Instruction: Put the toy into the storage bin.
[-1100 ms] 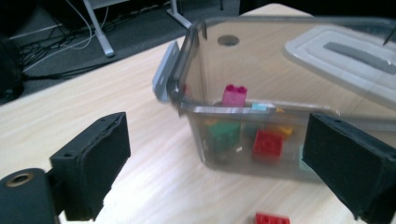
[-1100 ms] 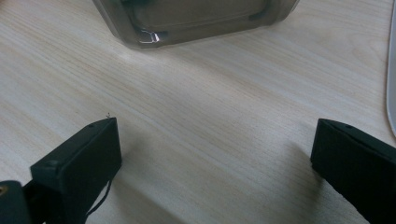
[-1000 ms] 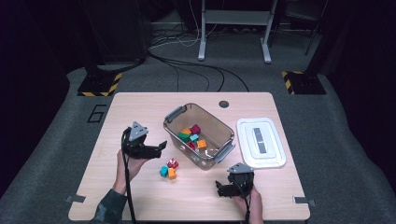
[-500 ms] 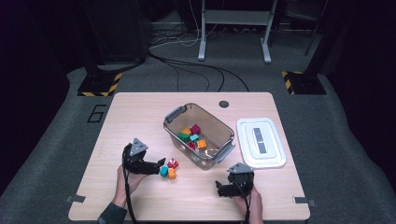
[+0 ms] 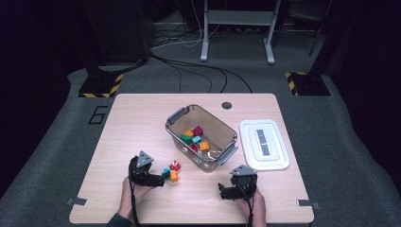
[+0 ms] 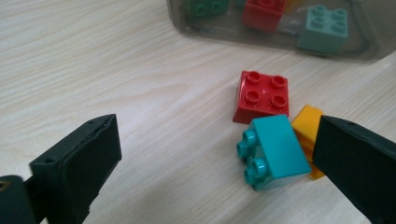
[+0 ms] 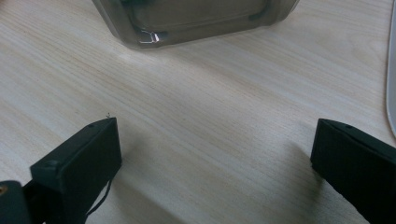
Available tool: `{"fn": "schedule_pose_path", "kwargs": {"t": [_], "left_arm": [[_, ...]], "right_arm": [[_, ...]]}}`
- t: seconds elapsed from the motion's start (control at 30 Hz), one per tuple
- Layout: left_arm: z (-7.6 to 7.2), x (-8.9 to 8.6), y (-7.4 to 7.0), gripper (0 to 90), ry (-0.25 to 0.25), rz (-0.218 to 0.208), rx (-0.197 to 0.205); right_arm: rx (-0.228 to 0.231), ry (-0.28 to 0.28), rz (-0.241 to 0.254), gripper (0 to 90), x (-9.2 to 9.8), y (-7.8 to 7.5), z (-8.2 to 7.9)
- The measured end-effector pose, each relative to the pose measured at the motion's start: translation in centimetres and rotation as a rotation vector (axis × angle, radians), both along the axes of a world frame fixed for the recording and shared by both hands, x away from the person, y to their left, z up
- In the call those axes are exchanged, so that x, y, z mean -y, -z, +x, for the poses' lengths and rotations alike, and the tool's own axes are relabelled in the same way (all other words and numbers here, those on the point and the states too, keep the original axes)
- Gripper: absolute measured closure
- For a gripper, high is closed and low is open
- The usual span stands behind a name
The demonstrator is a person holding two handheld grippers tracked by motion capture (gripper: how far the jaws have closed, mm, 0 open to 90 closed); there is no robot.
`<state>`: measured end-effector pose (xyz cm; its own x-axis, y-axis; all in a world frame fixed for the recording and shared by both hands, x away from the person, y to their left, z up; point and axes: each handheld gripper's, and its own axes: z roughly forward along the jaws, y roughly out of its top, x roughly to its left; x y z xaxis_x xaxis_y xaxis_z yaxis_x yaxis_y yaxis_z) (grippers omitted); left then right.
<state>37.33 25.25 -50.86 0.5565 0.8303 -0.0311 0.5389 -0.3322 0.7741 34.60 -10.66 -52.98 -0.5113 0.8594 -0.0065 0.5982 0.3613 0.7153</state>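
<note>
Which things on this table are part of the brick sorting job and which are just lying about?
In the job:
- teal plastic brick lying on its side
- red plastic brick
- orange plastic brick
- clear plastic bin
- open left gripper

Lying about:
- white plastic lid
- round black table grommet
- open right gripper, idle

Three small plastic toy bricks lie close together on the light wooden table, near the front.

The teal plastic brick [image 6: 273, 151] lies tipped on its side. Its round bumps point sideways. It sits in the middle of the little group.

The red square plastic brick [image 6: 261, 95] sits flat, with its four round bumps facing up. Its near corner touches the teal brick.

The orange plastic brick [image 6: 308, 135] lies right behind the teal brick and touches it. Most of it is hidden, so its pose cannot be told.
</note>
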Motion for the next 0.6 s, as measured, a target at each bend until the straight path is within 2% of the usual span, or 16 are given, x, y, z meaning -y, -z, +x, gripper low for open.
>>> {"fn": "schedule_pose_path", "kwargs": {"t": [0.17,0.27,0.33,0.4,0.43,0.53,0.6], "left_arm": [[-0.1,-0.2,0.8,4.2,-0.013,0.005,-0.012],[0.0,-0.2,1.1,7.9,-0.015,0.025,-0.009],[0.0,-0.3,1.2,16.1,-0.007,0.026,-0.007],[0.0,-0.5,1.3,28.0,0.031,0.006,0.003],[-0.1,-0.4,1.3,33.5,0.034,-0.005,0.005],[-0.1,-0.4,1.4,44.4,0.053,-0.013,0.008],[-0.1,-0.3,1.6,49.9,0.071,-0.004,0.008]], "right_arm": [[0.000,0.000,0.001,0.8,0.0,0.0,0.0],[0.000,0.000,0.001,0.8,0.0,0.0,0.0],[0.000,0.000,0.000,0.8,0.0,0.0,0.0],[-0.001,0.002,0.001,0.8,0.0,0.0,0.0],[-0.004,0.005,0.003,0.8,0.0,0.0,0.0],[0.000,-0.001,0.000,0.8,0.0,0.0,0.0],[-0.004,0.004,0.003,0.8,0.0,0.0,0.0]]}}
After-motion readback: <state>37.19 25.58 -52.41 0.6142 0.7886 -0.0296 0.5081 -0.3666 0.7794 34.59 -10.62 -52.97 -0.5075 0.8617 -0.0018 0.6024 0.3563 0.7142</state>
